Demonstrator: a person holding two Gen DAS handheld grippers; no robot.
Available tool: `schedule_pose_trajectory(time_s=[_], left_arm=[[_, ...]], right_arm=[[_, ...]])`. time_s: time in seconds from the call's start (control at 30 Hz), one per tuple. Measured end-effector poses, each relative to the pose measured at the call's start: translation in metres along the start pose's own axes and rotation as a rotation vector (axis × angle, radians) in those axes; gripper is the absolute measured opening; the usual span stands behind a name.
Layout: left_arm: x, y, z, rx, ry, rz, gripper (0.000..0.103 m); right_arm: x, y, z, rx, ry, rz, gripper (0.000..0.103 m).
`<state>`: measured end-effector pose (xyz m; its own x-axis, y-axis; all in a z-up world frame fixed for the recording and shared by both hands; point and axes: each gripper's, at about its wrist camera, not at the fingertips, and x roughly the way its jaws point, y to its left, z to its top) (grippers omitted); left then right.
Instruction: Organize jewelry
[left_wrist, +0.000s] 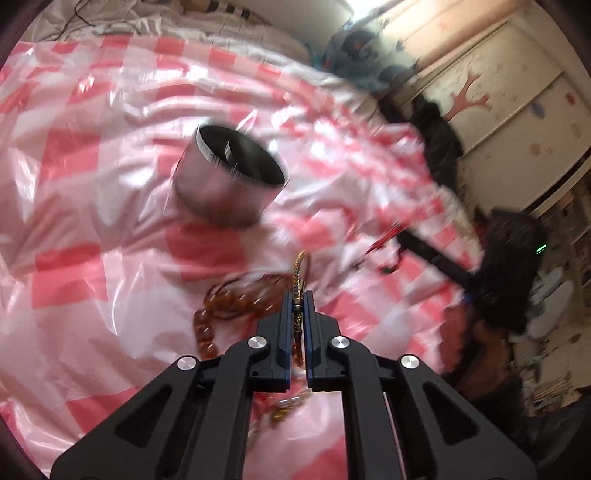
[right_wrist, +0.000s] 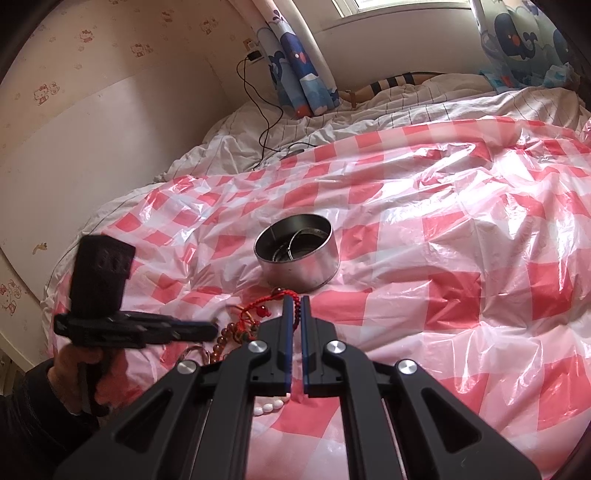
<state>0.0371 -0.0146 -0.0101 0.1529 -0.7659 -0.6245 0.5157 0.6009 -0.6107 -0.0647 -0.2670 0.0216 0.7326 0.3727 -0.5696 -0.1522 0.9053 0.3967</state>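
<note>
1. Left gripper is clamped on a braided gold cord; lift slowly so the beads trail free.
2. Right gripper looks nearly closed around red cord.
3. Carry to the tin mid-bed, on the checked sheet.

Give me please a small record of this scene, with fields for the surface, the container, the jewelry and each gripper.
surface: pink-and-white checked plastic sheet spread over a bed
container: round metal tin, open, upright, with thin rings inside
jewelry on sheet: amber bead bracelet, red cord bracelet, white beads
left gripper: shut on a gold braided chain; the view is blurred
right gripper: jaws nearly together, nothing clearly between them; the red cord lies just behind the tips
</note>
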Motion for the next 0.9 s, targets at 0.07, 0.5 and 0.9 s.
schedule_pose_trajectory(time_s=[0.07,0.5,0.9], left_arm=[[-0.011,-0.004,0.008,-0.003,-0.034,-0.028,0.005],[-0.005,0.009,0.086,-0.028,-0.155,-0.022,0.005],[0.047,0.046,0.109,-0.044,-0.067,0.145,0.009]], right_arm=[[-0.001,0.001,0.004,0.001,-0.019,0.007,0.004],[0.031,0.010,0.062,-0.092,-0.092,-0.087,0.004],[0.115,0.013,0.072,-0.188,0.014,-0.146,0.004]])
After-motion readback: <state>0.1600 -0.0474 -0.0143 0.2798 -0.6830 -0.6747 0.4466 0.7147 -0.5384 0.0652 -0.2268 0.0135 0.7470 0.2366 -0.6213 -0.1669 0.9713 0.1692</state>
